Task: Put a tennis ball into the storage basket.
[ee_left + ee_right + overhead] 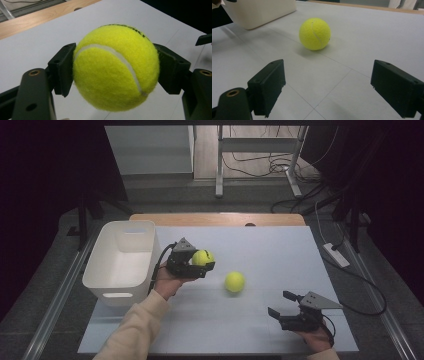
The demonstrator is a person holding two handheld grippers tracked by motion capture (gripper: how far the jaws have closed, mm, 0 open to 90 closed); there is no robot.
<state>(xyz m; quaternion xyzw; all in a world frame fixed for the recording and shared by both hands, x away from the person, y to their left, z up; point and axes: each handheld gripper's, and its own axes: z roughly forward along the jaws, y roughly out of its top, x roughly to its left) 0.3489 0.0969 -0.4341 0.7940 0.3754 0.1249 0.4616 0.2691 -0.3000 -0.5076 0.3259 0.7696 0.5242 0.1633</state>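
Note:
A yellow tennis ball (202, 257) (116, 67) is clamped between both pads of my left gripper (202, 261) (116, 72), held above the table just right of the white bin (120, 260). A second tennis ball (234, 282) (314, 33) lies free on the white table top (270, 255), right of the left gripper. My right gripper (282, 305) (328, 90) stands open near the front right of the table, its jaws wide apart and pointing toward that loose ball, with a clear gap of table between them.
The white bin's wall (259, 11) rises beyond the loose ball on the left. A wooden strip (217, 219) runs along the table's far edge. A power strip (336, 254) and cables lie on the floor to the right.

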